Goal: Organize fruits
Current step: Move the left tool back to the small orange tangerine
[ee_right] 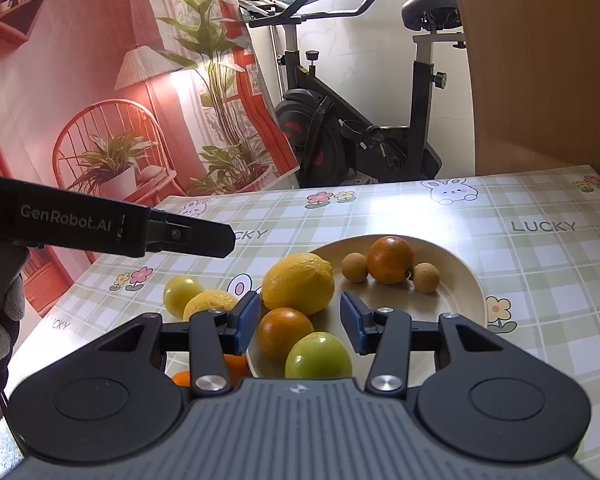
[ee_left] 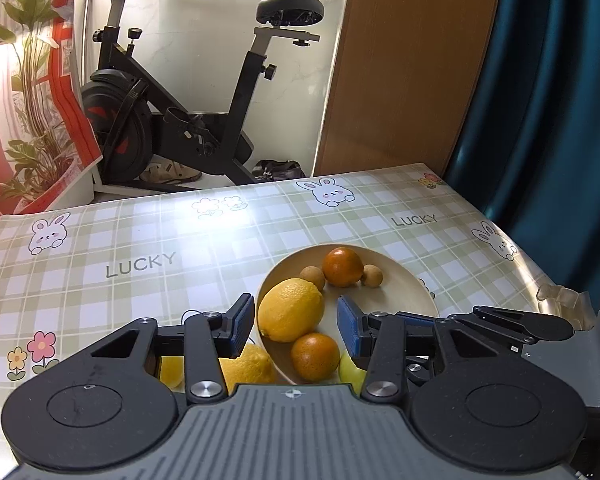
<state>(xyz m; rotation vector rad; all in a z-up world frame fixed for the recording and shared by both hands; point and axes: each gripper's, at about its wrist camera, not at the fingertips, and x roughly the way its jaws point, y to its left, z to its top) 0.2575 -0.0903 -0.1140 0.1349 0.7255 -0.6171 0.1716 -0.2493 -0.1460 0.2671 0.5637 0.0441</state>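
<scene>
Both tongs level over the fruit plate

Left tongs [ee_left: 296,322] and right tongs [ee_right: 300,320] hover spread, empty; plate [ee_right: 460,276] holds 6 fruits, 1 lemon [ee_right: 210,304] on the surface at 9 o'clock.

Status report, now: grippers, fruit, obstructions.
Left gripper and right gripper open, empty, above the plate. Six fruits on the plate, lemon biggest. More fruit on the table beside it. Nothing blocking.

glossy green-checked plastic-covered worktop [ee_left: 148,240] | matt cream round plate [ee_right: 456,280] | dimpled yellow lemon [ee_right: 298,283] | smooth shiny green apple [ee_right: 318,356] | matt black plastic left hand-held gripper [ee_left: 296,322], blue ribbed pads [ee_left: 244,326]
</scene>
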